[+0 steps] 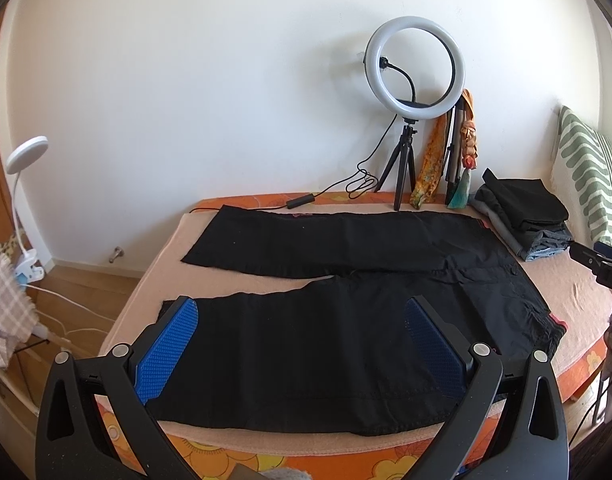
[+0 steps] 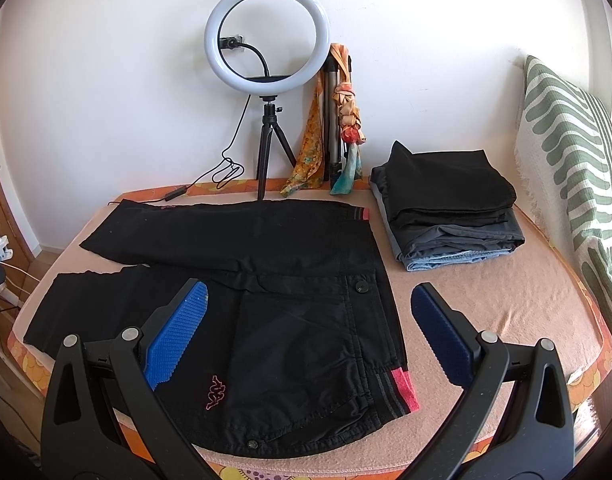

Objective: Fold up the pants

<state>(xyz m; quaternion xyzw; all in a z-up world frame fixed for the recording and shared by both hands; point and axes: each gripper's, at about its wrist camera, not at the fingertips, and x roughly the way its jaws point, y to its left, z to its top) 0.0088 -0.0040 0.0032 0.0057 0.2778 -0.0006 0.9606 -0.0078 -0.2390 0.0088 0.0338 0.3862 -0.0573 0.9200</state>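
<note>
Black pants [image 1: 306, 344] lie spread flat on the bed, both legs pointing left with a gap between them. They also show in the right wrist view [image 2: 290, 320], with a pink logo and a red-striped waistband [image 2: 401, 392] at the right. My left gripper [image 1: 302, 328] is open and empty, hovering above the near leg. My right gripper [image 2: 309, 320] is open and empty, hovering above the waist area near the front edge. Part of the right gripper [image 1: 597, 264] shows at the right edge of the left wrist view.
A pink blanket [image 2: 485, 300] covers the bed. A stack of folded clothes [image 2: 445, 208] sits at the back right. A ring light on a tripod [image 2: 266, 40] and its cable stand by the wall. A striped pillow [image 2: 565, 140] leans at the right. The floor and a clip lamp [image 1: 26, 160] are at the left.
</note>
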